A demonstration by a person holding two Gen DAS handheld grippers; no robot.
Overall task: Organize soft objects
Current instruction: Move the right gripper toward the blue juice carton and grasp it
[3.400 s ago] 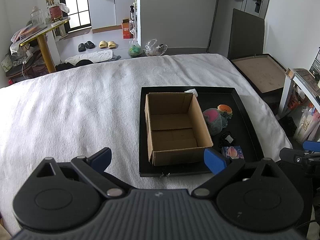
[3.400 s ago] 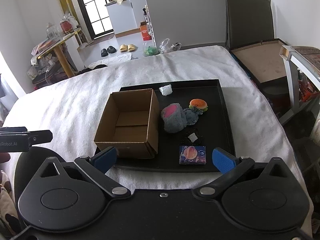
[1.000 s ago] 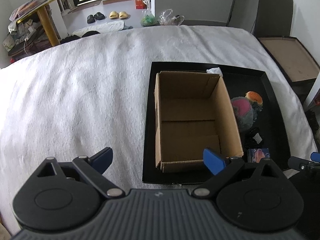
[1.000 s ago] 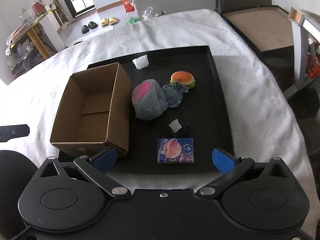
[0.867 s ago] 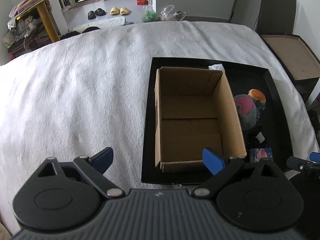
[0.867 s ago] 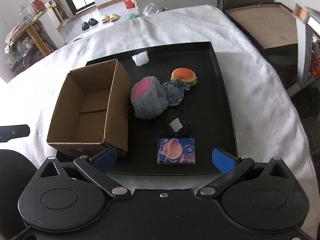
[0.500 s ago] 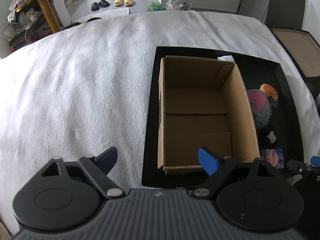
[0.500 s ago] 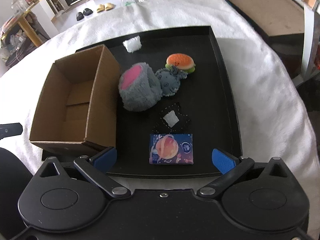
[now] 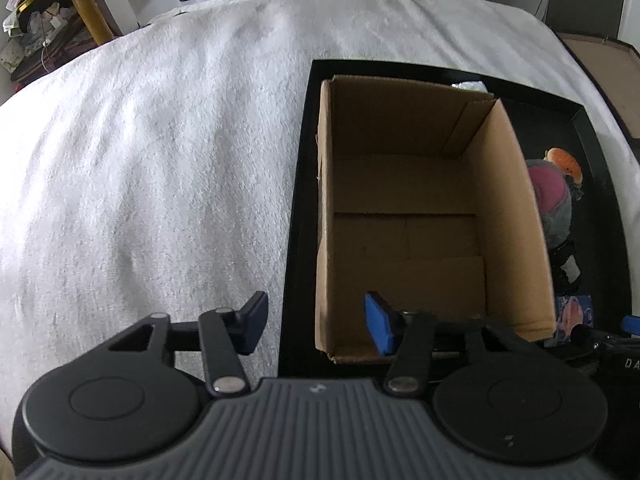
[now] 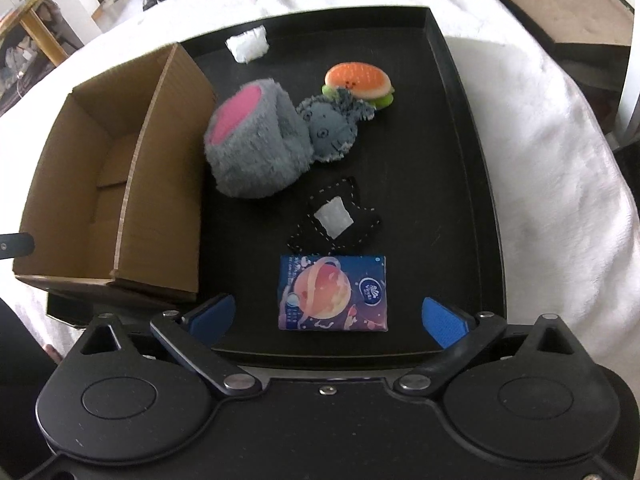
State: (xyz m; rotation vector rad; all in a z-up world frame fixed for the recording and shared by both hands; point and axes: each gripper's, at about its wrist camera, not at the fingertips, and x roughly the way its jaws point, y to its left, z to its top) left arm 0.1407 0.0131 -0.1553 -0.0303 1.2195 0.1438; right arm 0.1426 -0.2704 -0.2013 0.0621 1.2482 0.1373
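Right wrist view: the tissue pack (image 10: 332, 293) lies flat on the black tray (image 10: 468, 168), between the wide-open jaws of the right gripper (image 10: 326, 318), which touch nothing. Just beyond it sits a black felt patch (image 10: 335, 220), then a grey plush with a pink end (image 10: 256, 144), a small grey doll (image 10: 330, 126) and a burger toy (image 10: 358, 82), with a white wad (image 10: 247, 45) at the tray's far edge. Left of the jaws stands the open cardboard box (image 10: 160, 184). Left wrist view shows the left gripper (image 9: 316, 326) partly open and empty-handed, its jaws either side of the box's (image 9: 404, 208) near left corner, over the white bedspread (image 9: 152, 152).
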